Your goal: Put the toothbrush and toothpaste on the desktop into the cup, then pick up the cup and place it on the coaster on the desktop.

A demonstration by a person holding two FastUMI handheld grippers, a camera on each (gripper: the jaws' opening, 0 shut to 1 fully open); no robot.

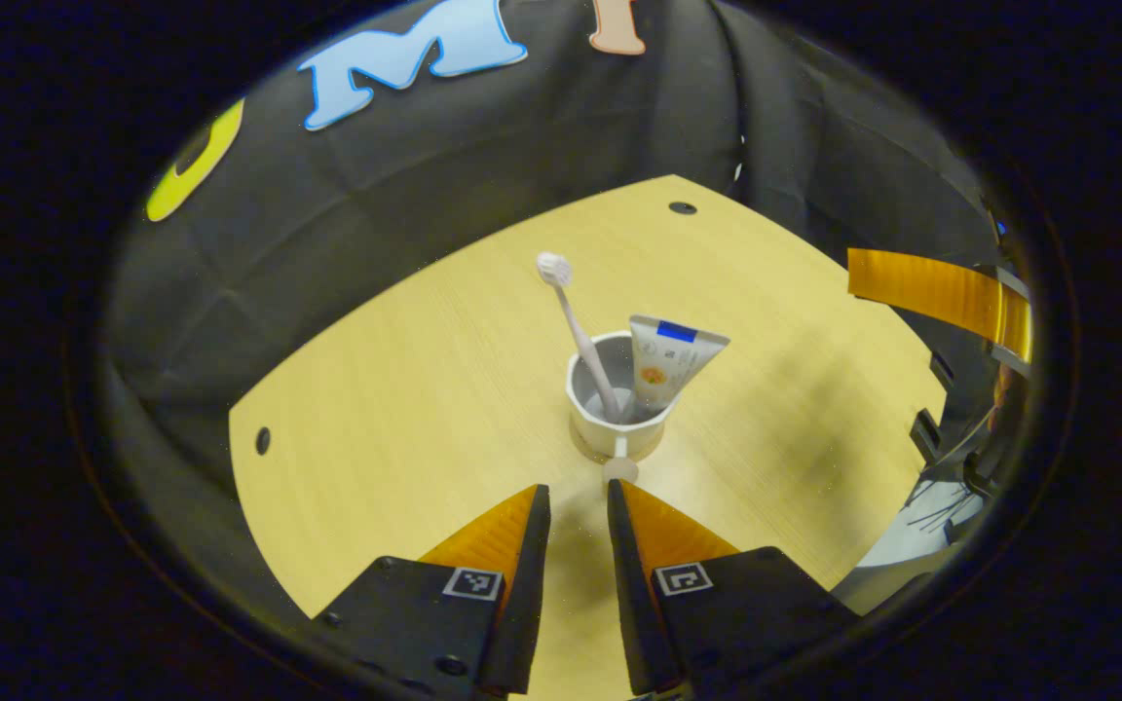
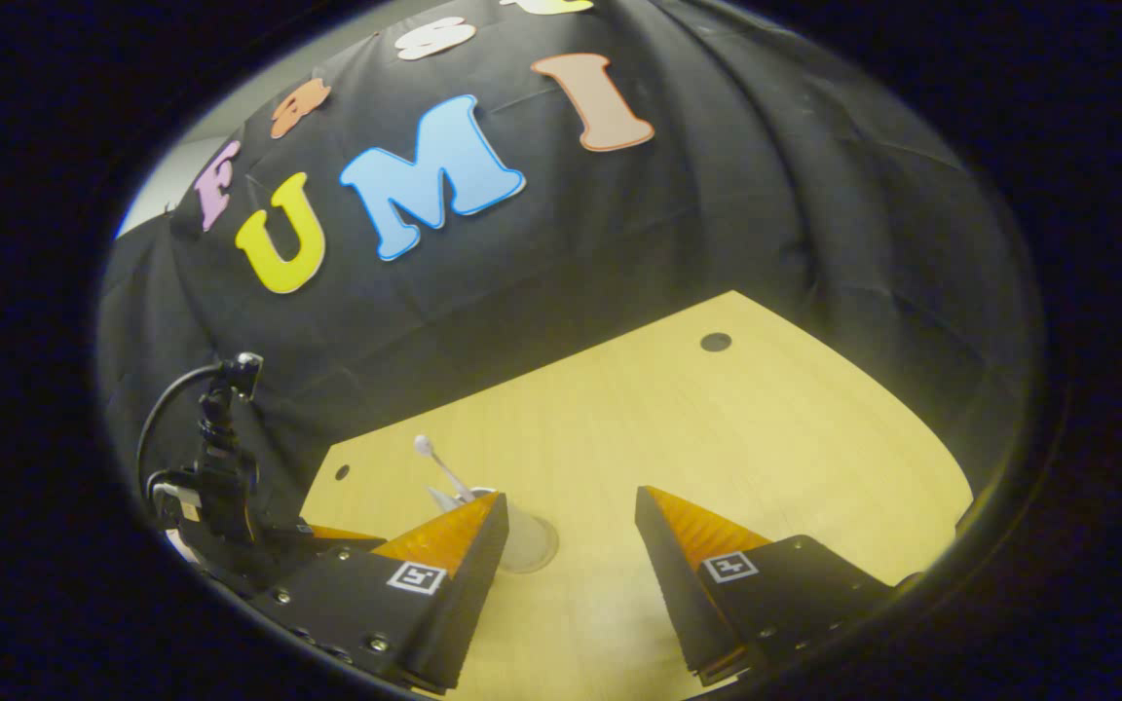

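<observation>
A white cup stands on the wooden desktop, with a thin tan rim of the coaster showing under its base. Inside it lean a pale toothbrush, head up, and a white toothpaste tube. The cup's handle points at my left gripper, which is open with a narrow gap and holds nothing, its tips just short of the handle. My right gripper is open wide and empty. Its left finger partly hides the cup, and the toothbrush rises above it.
Black cloth walls close the desk's far sides. Round holes mark the desktop near its edges. The right gripper's finger shows at the right edge of the left gripper view. The left gripper's body and cable stand left of the cup.
</observation>
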